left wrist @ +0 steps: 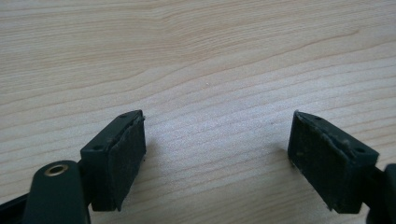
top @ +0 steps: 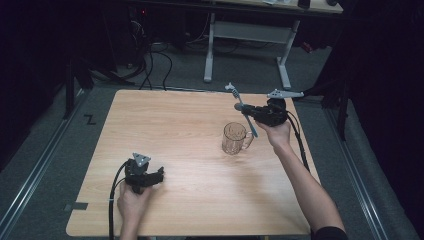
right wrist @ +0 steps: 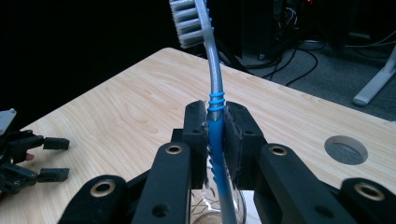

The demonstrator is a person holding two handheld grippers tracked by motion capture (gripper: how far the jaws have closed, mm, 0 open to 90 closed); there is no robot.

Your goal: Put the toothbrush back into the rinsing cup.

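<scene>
Tools number two on this table (top: 165,120): the right tool (top: 250,114) is clenched on one blue-and-grey toothbrush (top: 243,108), and the left tool (top: 159,174) rests near the front left of the wood with its jaws spread and nothing between them. One clear glass mug (top: 235,138) stands right of the table's middle, handle turned toward the right side, just below the gripped brush. From the right gripper view, the toothbrush (right wrist: 215,126) runs lengthwise between the pads, bristle head up and away, handle end dipping toward the mug's mouth (right wrist: 219,212). Wide bare wood lies between the two tools and across the left half; the right tool sits close to the far right corner.
</scene>
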